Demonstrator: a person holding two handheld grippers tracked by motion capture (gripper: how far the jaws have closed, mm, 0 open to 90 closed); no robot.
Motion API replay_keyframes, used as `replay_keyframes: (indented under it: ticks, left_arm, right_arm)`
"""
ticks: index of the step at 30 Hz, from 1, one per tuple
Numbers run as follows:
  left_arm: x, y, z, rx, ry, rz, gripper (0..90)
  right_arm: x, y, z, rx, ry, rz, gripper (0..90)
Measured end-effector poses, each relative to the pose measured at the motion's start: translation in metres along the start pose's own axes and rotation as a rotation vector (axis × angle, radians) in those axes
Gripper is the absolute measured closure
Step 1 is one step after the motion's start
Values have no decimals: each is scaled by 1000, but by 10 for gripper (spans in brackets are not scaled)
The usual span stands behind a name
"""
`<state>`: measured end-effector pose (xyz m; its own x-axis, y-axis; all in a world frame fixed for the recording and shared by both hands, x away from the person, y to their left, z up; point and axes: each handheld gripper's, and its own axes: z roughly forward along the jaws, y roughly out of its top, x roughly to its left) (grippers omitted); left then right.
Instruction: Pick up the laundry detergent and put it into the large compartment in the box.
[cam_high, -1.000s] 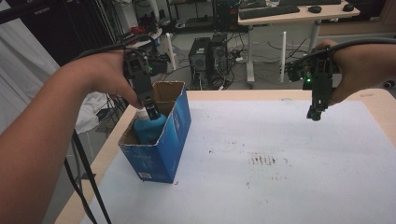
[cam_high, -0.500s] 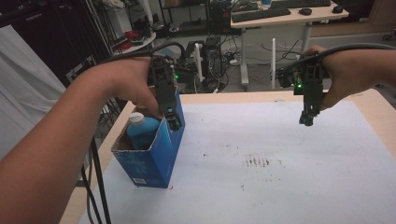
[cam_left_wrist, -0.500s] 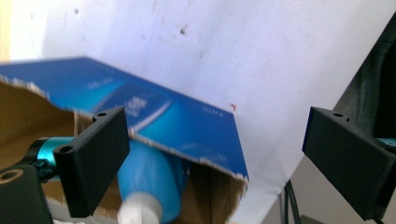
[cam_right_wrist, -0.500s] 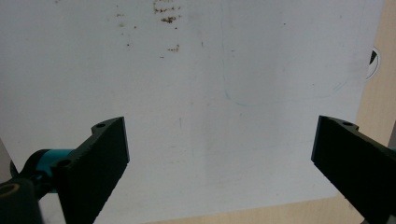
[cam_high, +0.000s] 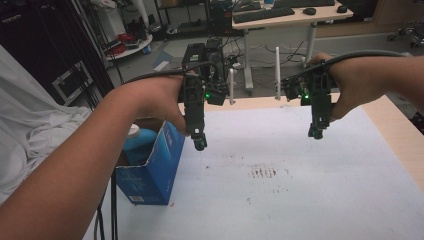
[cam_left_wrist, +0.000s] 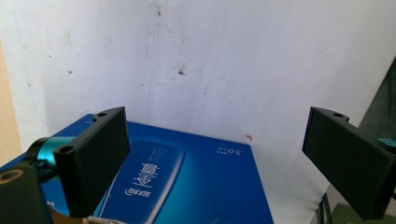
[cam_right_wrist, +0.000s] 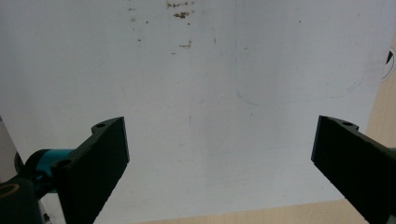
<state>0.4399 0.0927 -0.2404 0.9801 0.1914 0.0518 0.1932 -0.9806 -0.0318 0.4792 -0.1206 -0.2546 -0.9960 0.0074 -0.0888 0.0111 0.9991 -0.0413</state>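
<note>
Nearest the person, a blue carton (cam_high: 150, 167) stands open-topped at the left edge of the white sheet (cam_high: 300, 195) covering the table; the high view shows a blue bottle (cam_high: 137, 145) with a white cap upright inside it. The left gripper (cam_high: 199, 145) hangs just beside the carton's upper right corner, jaws spread wide and empty. The left gripper view adds the carton's printed blue side below those jaws. Farther right, the right gripper (cam_high: 316, 134) hangs above bare sheet, jaws likewise spread, holding nothing. The right gripper view reveals brown specks (cam_right_wrist: 180, 14) and the wooden table edge (cam_right_wrist: 383, 107). Desks stand beyond.
</note>
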Motion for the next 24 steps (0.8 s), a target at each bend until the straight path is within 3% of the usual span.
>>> replay_keyframes:
  ticks: [4,10,14,24]
  left_arm:
    - [3,1,4,3,-3,9,74]
    - [4,-2,-2,-51,-10,19,74]
    - [2,-3,-9,-52,-4,24,74]
    - [-3,-7,-16,-62,7,6,74]
  right_arm:
    - [3,-1,0,2,-2,-10,32]
    - [7,-3,-6,-8,-10,-12,31]
    - [8,-5,-7,-4,-13,2,31]
    - [12,-3,-9,-2,-17,-3,31]
